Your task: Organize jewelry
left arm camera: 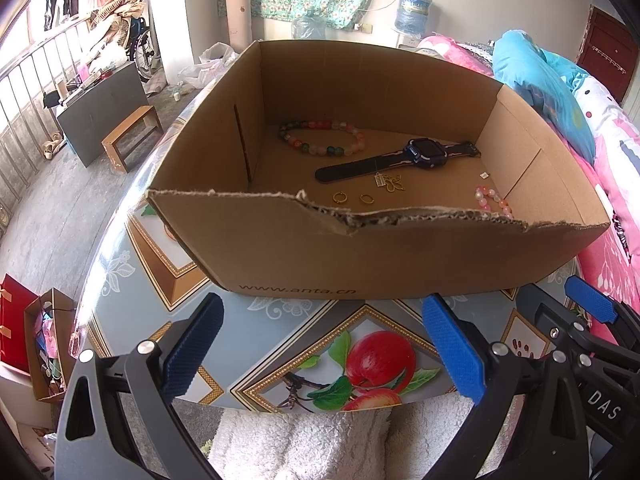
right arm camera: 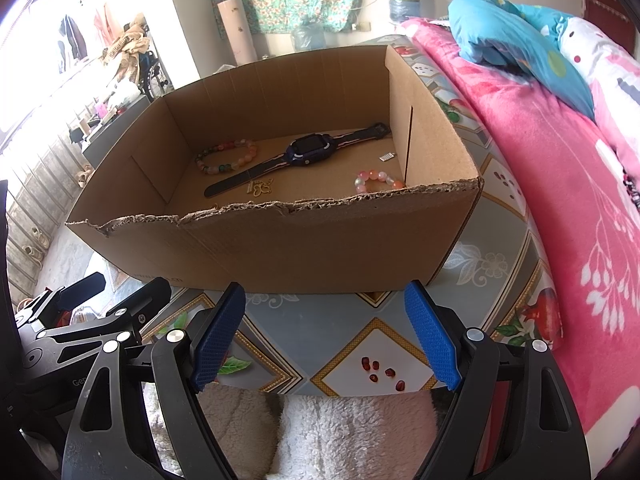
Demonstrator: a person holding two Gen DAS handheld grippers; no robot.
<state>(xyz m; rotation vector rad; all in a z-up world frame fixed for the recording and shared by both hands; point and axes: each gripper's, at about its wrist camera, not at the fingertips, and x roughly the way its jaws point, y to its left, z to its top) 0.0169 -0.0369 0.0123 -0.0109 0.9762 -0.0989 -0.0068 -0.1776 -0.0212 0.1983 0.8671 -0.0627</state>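
An open cardboard box (left arm camera: 304,256) (right arm camera: 280,244) with a torn front rim stands on the table. On its floor lie a multicoloured bead bracelet (left arm camera: 324,138) (right arm camera: 228,158), a dark blue watch (left arm camera: 424,152) (right arm camera: 308,154), a gold pendant (left arm camera: 390,182) (right arm camera: 260,188), two gold rings (left arm camera: 340,198) and a pink bead bracelet (left arm camera: 492,200) (right arm camera: 376,180). My left gripper (left arm camera: 324,344) (right arm camera: 120,288) hovers open before the box's front wall, nothing between its blue pads. My right gripper (right arm camera: 326,336) (left arm camera: 560,300) is open beside it, likewise bare.
The table (left arm camera: 280,332) has a glossy fruit-print cover. A bed with a pink blanket (right arm camera: 560,200) and a blue pillow (right arm camera: 520,36) borders its right side. White fluffy fabric (right arm camera: 340,440) lies below the grippers. A wooden stool (left arm camera: 132,136) and a paper bag (left arm camera: 48,344) stand on the floor at left.
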